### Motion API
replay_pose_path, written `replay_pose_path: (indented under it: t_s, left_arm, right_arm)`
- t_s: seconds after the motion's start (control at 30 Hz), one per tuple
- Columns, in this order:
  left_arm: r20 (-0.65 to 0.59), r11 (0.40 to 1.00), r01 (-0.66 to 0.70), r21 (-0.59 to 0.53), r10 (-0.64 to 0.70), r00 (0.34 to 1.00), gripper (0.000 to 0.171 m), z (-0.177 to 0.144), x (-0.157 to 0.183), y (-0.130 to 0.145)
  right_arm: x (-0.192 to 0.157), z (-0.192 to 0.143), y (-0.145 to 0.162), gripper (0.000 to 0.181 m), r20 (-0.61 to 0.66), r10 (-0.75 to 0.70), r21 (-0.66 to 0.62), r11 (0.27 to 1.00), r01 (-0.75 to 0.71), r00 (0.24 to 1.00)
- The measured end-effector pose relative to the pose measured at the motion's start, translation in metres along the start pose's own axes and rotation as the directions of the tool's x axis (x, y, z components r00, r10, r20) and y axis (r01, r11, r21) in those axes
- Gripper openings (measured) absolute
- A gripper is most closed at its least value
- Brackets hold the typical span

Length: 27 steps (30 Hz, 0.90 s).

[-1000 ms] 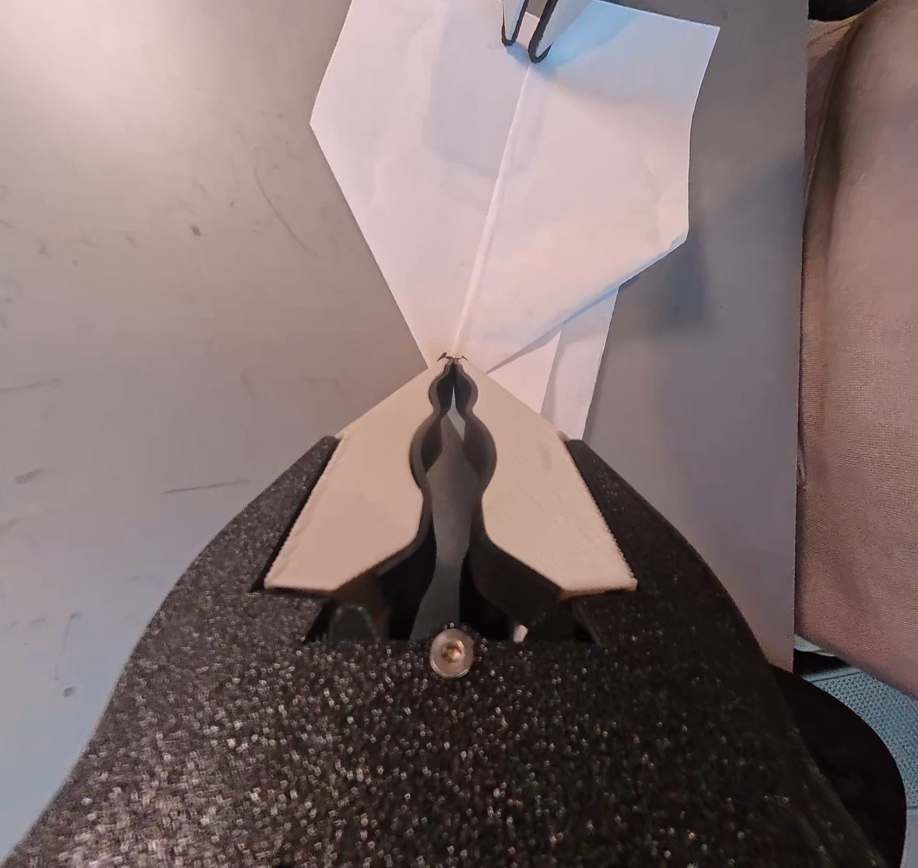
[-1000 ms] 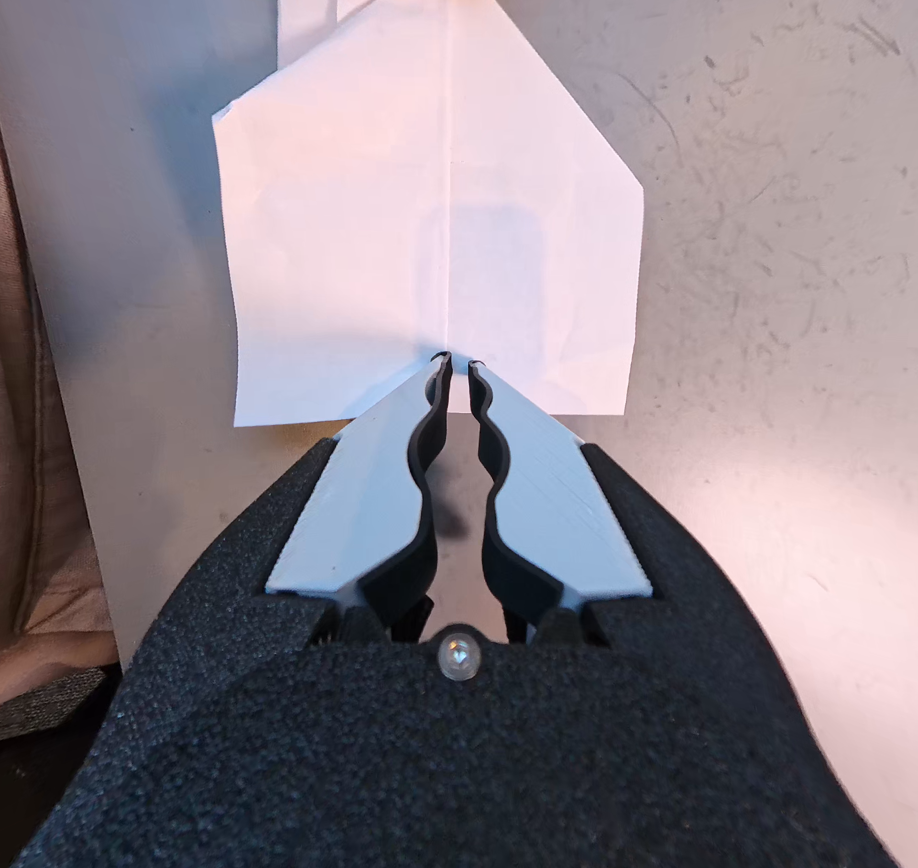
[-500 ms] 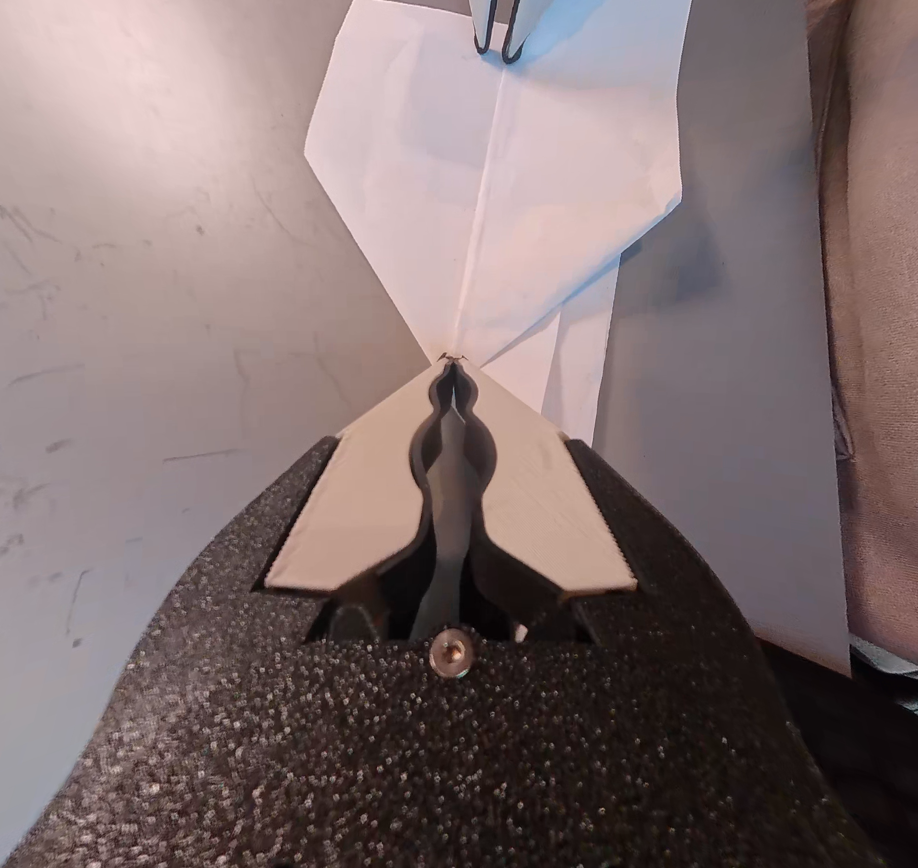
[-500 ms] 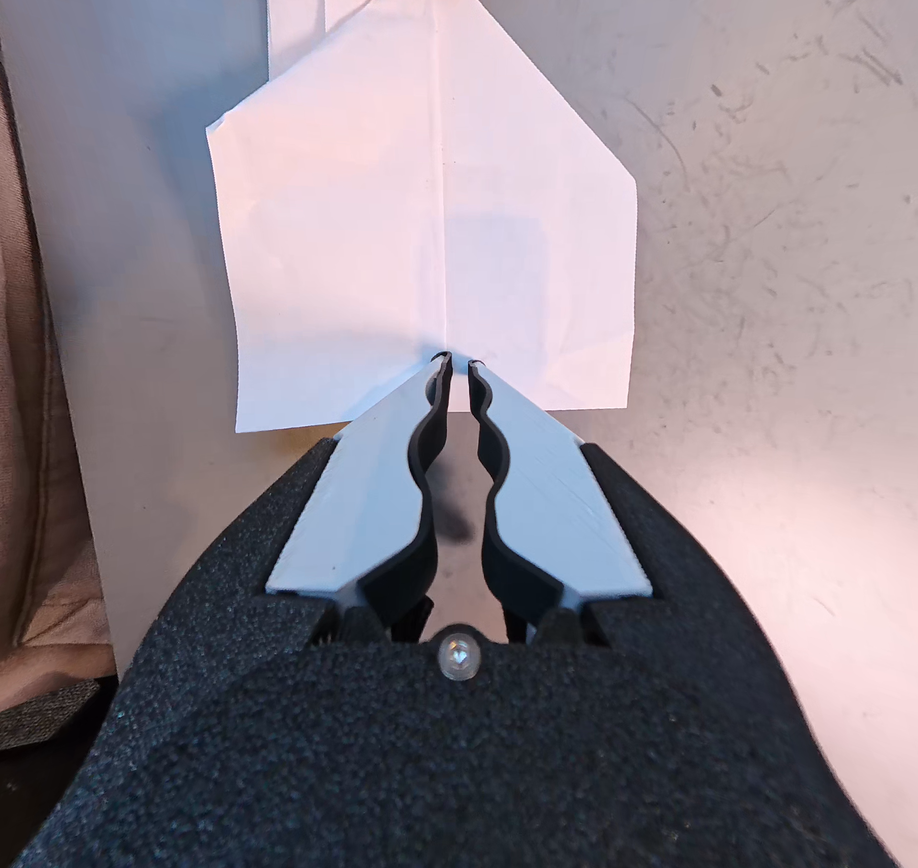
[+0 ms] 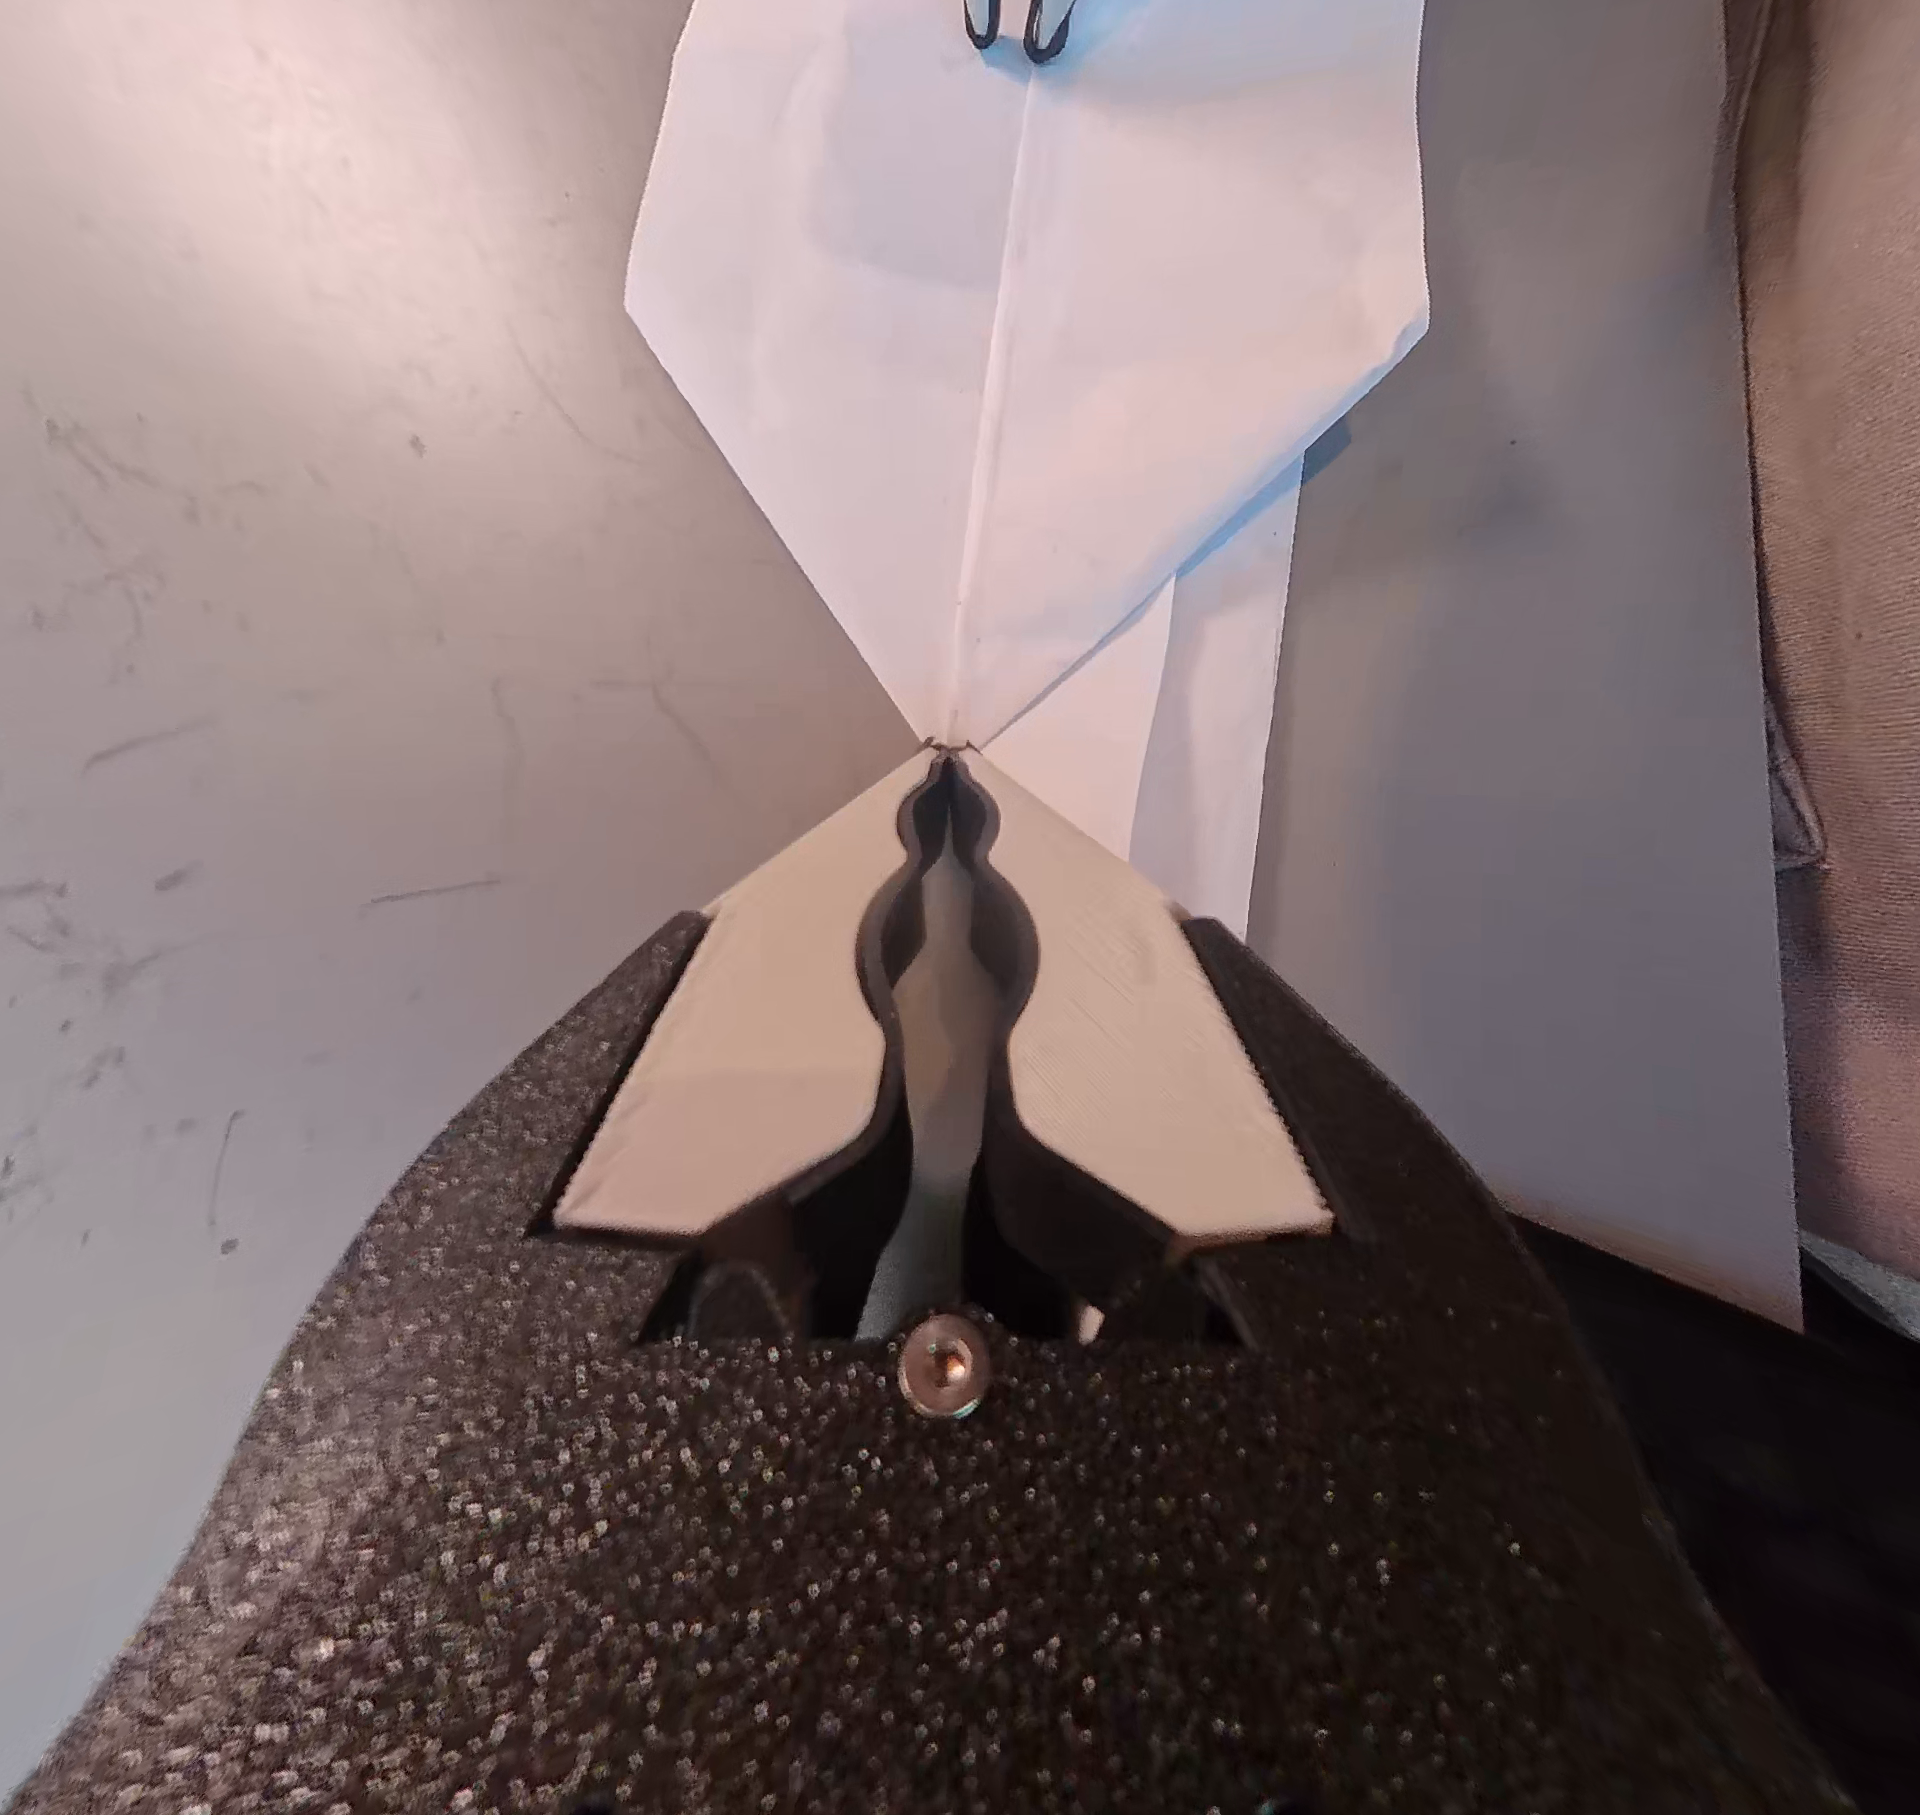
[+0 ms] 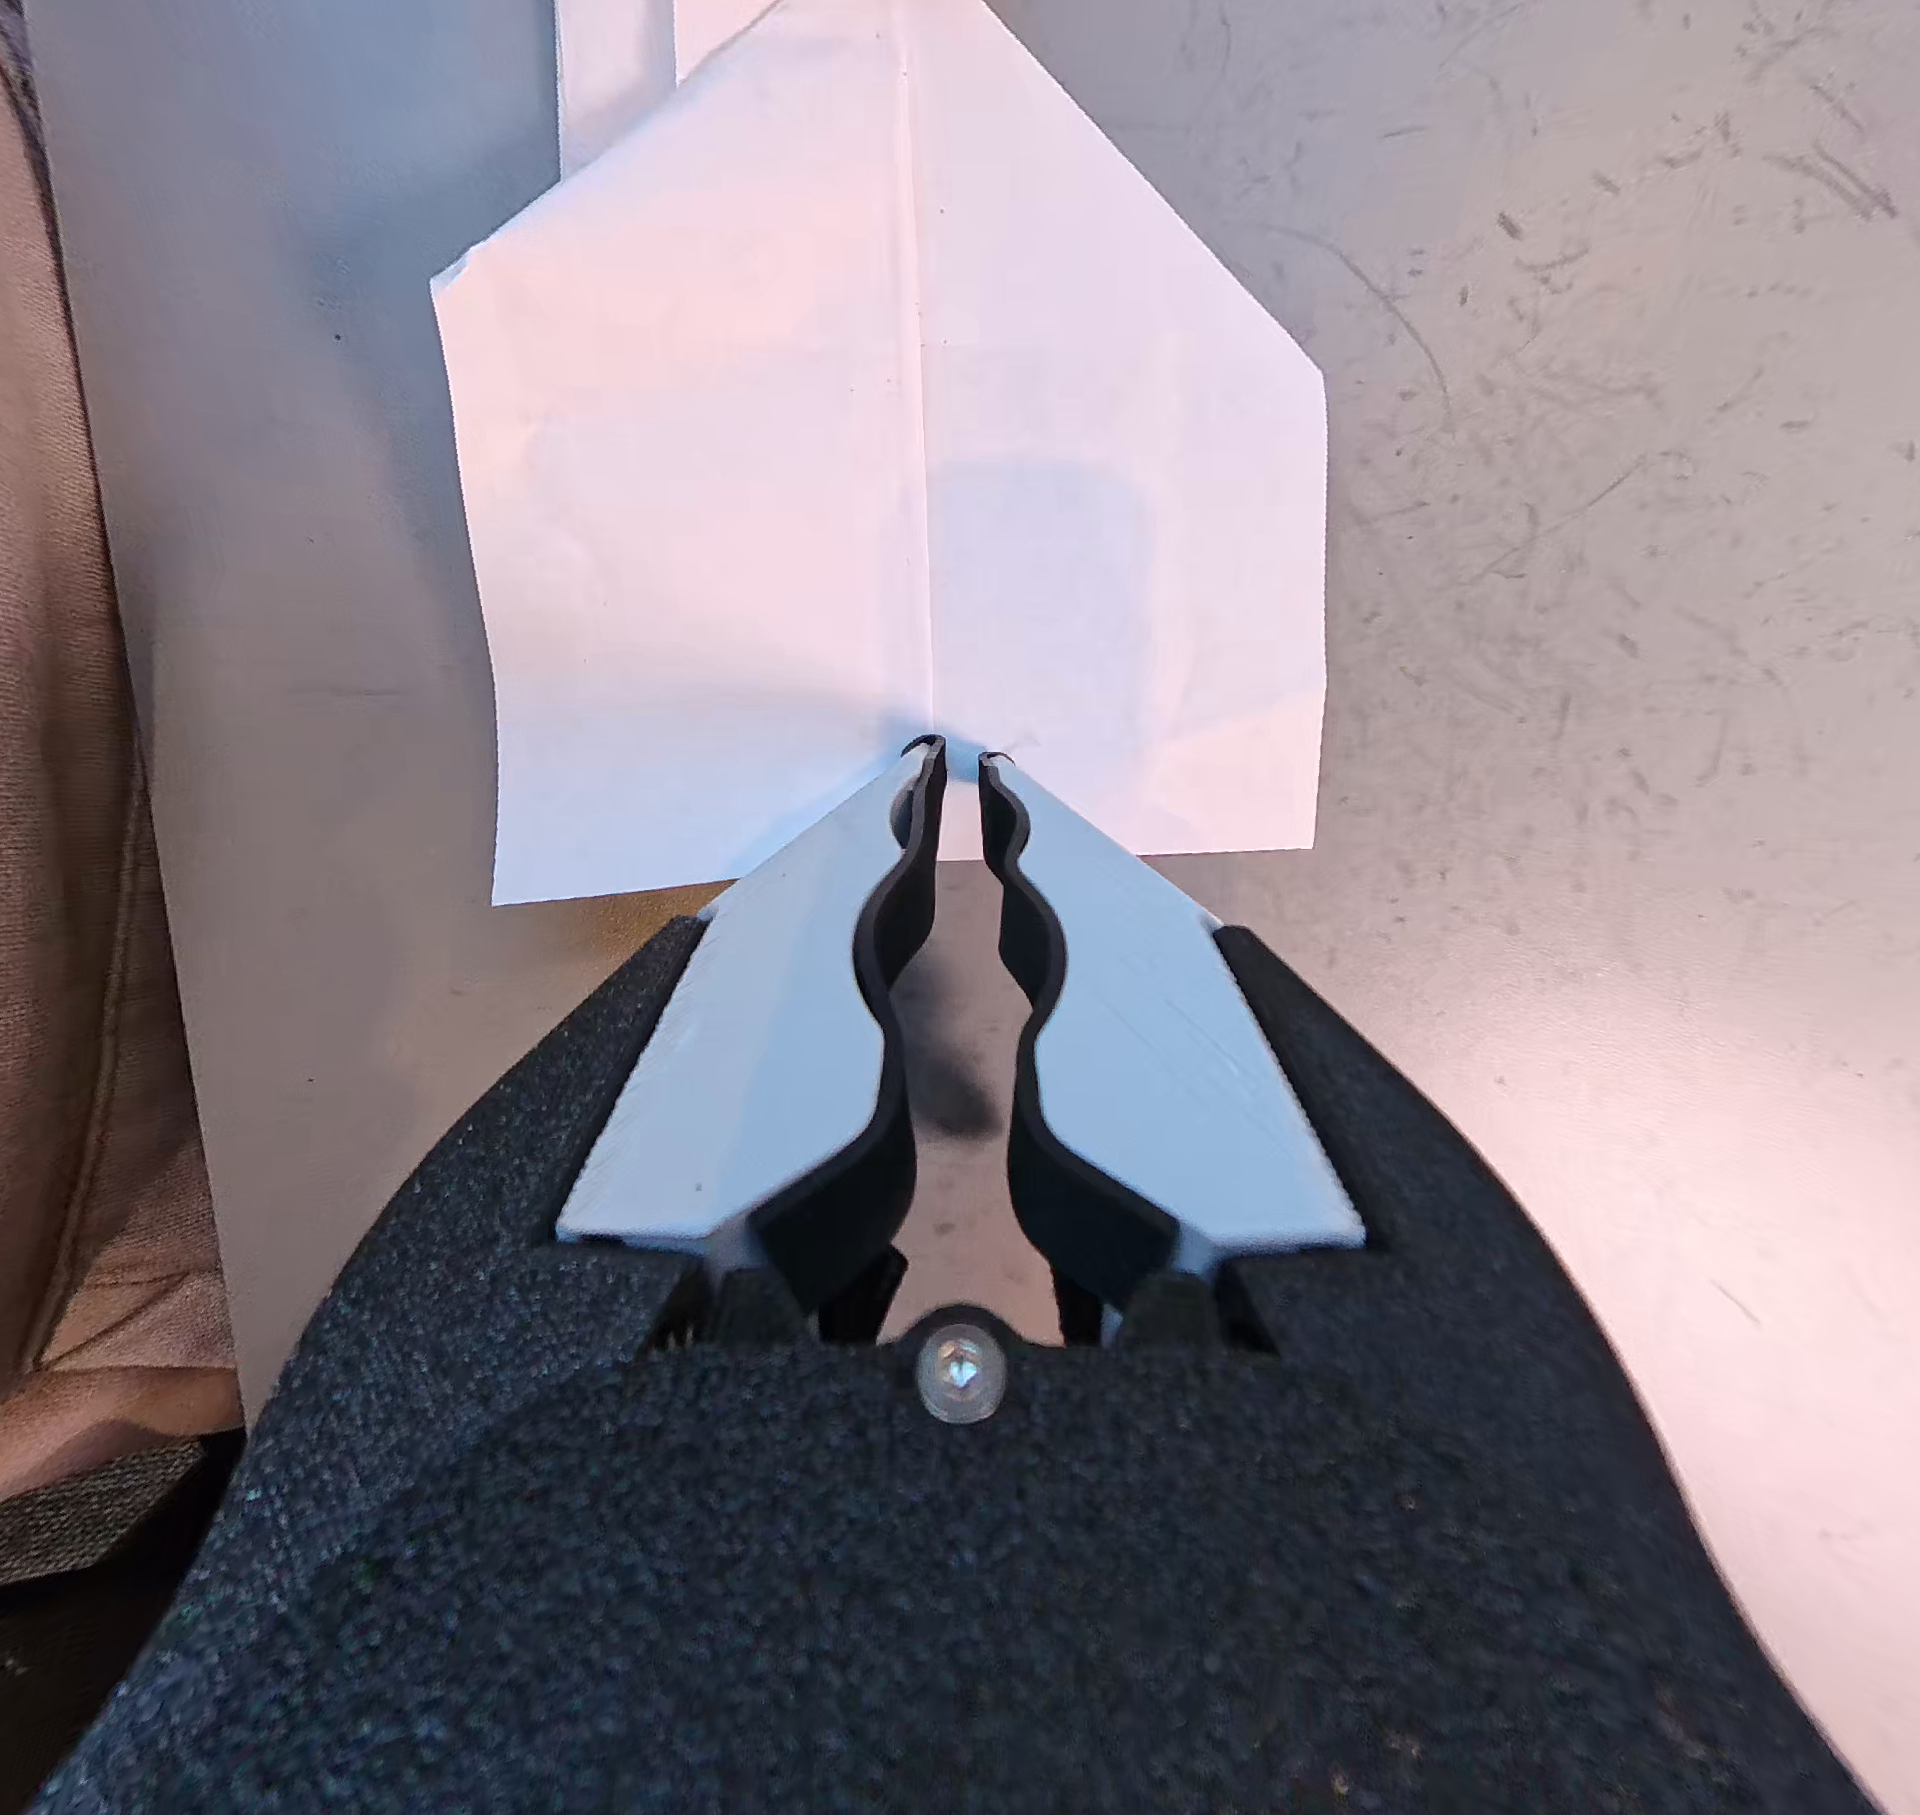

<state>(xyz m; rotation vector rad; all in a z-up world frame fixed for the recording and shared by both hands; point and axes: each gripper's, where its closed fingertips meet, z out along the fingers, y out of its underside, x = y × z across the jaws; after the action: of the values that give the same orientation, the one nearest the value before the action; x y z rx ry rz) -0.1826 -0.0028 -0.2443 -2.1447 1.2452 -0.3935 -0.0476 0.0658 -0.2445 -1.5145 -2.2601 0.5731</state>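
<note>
In the left wrist view, we see the left hand-held gripper (image 5: pixel 948 749) with its jaws pressed together at the tips, right at the pointed near tip of a folded white paper (image 5: pixel 1039 363). We cannot tell whether the tips pinch the point or only touch it. The paper lies on a scuffed grey surface (image 5: pixel 312 518), its centre crease running away from us. At the far end the right hand-held gripper (image 5: pixel 1013 51) stands over the crease, its black-edged tips slightly apart. Tan fabric (image 5: pixel 1849 518) lies along the right edge.

In the right wrist view, we see the right hand-held gripper (image 6: pixel 961 752) with a narrow gap between its jaws, the tips resting on the near edge of the paper (image 6: pixel 779 466) astride the crease. Nothing sits between them. The surface (image 6: pixel 1610 415) spreads to the right; the fabric (image 6: pixel 62 726) is at far left.
</note>
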Motion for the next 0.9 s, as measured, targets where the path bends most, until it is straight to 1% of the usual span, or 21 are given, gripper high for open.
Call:
replay_pose_path:
  t_s: [0.13, 0.2, 0.3, 0.37, 0.4, 0.43, 0.47, 0.53, 0.57, 0.63, 0.73, 0.8, 0.9]
  left_arm:
    - [0.024, 0.999, -0.029, -0.019, 0.029, 0.999, 0.000, -0.005, -0.001, 0.006]
    - [0.036, 1.000, -0.006, -0.011, 0.006, 0.999, 0.000, -0.006, -0.002, 0.008]
    - [0.056, 0.999, 0.006, -0.036, -0.004, 0.998, 0.000, -0.005, -0.002, 0.005]
    - [0.045, 0.998, 0.042, -0.040, -0.040, 0.998, 0.000, -0.007, -0.002, 0.004]
    - [0.024, 0.997, 0.074, -0.023, -0.073, 0.997, 0.001, -0.009, -0.001, 0.002]
    - [-0.007, 0.994, 0.112, 0.011, -0.112, 0.994, 0.011, -0.012, 0.001, -0.003]
    - [-0.031, 0.987, 0.153, 0.058, -0.151, 0.988, 0.014, -0.016, 0.001, -0.010]
    - [-0.054, 0.963, 0.218, 0.159, -0.212, 0.976, 0.026, -0.023, -0.003, -0.026]
    - [-0.060, 0.952, 0.237, 0.192, -0.230, 0.971, 0.029, -0.025, -0.005, -0.032]
    - [-0.045, 0.946, 0.242, 0.216, -0.238, 0.970, 0.029, -0.023, -0.009, -0.039]
    - [-0.014, 0.954, 0.229, 0.194, -0.231, 0.973, 0.020, -0.010, -0.014, -0.042]
    - [-0.005, 0.962, 0.209, 0.174, -0.211, 0.977, 0.019, -0.002, -0.015, -0.046]
    - [0.029, 0.974, 0.169, 0.150, -0.175, 0.984, 0.017, 0.006, -0.020, -0.054]
  right_arm:
    - [0.000, 0.000, 0.000, 0.006, 0.002, 0.002, 0.003, 1.000, -0.002, 1.000]
    - [0.000, 0.000, 0.000, 0.006, 0.002, 0.000, 0.004, 1.000, 0.000, 1.000]
    - [0.001, 0.000, -0.001, 0.006, 0.003, 0.002, 0.003, 1.000, -0.002, 1.000]
    - [0.000, 0.000, -0.001, 0.005, -0.003, 0.000, 0.000, 1.000, 0.000, 1.000]
    - [0.000, 0.000, -0.001, 0.006, -0.003, 0.007, 0.005, 1.000, -0.007, 1.000]
    - [0.001, 0.000, -0.001, 0.006, 0.000, 0.021, 0.013, 1.000, -0.021, 1.000]
    - [0.002, 0.000, -0.001, 0.006, 0.004, 0.033, 0.023, 0.999, -0.033, 0.999]
    - [0.002, 0.000, -0.002, 0.007, 0.022, 0.048, 0.034, 0.998, -0.049, 0.999]
    - [0.003, 0.000, -0.002, 0.008, 0.024, 0.051, 0.031, 0.998, -0.052, 0.998]
    - [0.009, -0.001, -0.001, 0.019, 0.012, 0.042, 0.021, 0.999, -0.042, 0.999]
    - [0.015, -0.002, -0.003, 0.023, 0.014, 0.031, 0.035, 0.999, -0.032, 0.999]
    - [0.021, -0.010, -0.009, 0.023, 0.007, 0.027, 0.079, 0.996, -0.028, 1.000]
    - [0.036, -0.032, -0.018, 0.024, -0.025, 0.039, 0.158, 0.987, -0.034, 0.999]
